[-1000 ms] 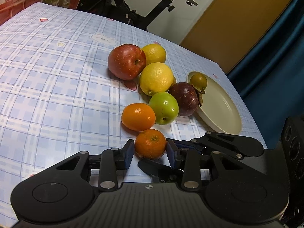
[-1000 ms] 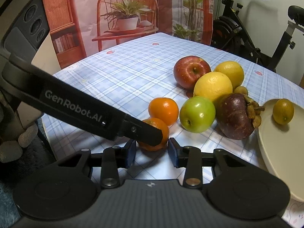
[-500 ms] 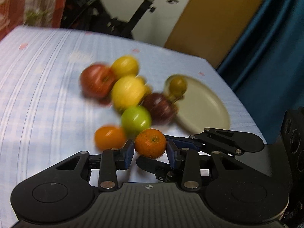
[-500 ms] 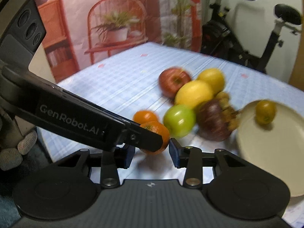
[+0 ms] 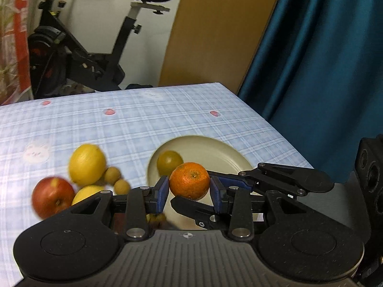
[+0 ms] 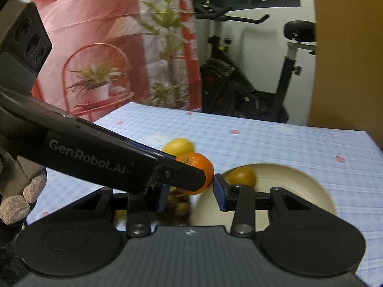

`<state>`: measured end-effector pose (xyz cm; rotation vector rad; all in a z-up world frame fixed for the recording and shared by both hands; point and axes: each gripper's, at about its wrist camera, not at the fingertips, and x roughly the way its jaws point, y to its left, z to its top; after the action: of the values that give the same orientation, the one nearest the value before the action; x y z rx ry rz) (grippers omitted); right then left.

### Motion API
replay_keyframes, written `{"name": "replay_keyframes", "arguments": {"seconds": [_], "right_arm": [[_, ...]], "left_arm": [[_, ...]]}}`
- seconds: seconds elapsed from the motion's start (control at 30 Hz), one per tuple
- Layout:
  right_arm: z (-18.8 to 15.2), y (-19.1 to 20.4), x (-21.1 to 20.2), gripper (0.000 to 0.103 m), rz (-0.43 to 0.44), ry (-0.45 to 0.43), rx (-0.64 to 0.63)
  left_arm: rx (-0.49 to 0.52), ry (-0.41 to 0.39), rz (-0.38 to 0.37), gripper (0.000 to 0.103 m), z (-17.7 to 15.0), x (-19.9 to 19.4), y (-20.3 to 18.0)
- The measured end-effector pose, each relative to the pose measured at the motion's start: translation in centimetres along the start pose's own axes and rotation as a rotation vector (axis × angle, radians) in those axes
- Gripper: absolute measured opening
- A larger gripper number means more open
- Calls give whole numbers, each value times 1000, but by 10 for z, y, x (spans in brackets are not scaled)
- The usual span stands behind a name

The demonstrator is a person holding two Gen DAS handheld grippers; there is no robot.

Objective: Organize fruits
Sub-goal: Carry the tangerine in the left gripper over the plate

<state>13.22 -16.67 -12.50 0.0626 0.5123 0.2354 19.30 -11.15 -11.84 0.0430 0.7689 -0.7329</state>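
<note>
A mandarin [image 5: 189, 180] hangs in the air over the near rim of the cream plate [image 5: 227, 148]. My left gripper [image 5: 189, 190] is shut on it, blue pads on its left and right sides. My right gripper [image 6: 190, 195] grips the same mandarin [image 6: 202, 165] crosswise; its right pad touches the fruit, and its left pad is hidden behind the left gripper's finger [image 6: 119, 157]. In the left wrist view the right gripper's fingers [image 5: 287, 179] come in from the right. A small yellow-green fruit [image 5: 170, 161] lies on the plate [image 6: 299, 186].
Left of the plate lie a lemon [image 5: 87, 163], a red apple [image 5: 52, 197], a second lemon [image 5: 86, 195] and small brown fruits [image 5: 112, 173]. An exercise bike [image 5: 83, 47] stands past the table's far edge. A blue curtain [image 5: 323, 71] hangs along the right edge.
Both grippers have lifted the mandarin off the tablecloth and carried it right, from beside the other orange to above the plate's rim. The rest of the fruit stayed put.
</note>
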Motion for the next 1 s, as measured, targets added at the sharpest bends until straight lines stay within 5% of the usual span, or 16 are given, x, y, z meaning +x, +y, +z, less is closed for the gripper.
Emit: {"name": "replay_keyframes", "arguments": {"seconds": [0.43, 1.0], "right_arm": [[-18, -47, 47, 42, 10, 80, 127], [-17, -47, 67, 41, -1, 112, 120]], "left_arm": [[15, 137, 56, 39, 11, 73, 7], [-2, 142, 121, 39, 10, 93, 14]]}}
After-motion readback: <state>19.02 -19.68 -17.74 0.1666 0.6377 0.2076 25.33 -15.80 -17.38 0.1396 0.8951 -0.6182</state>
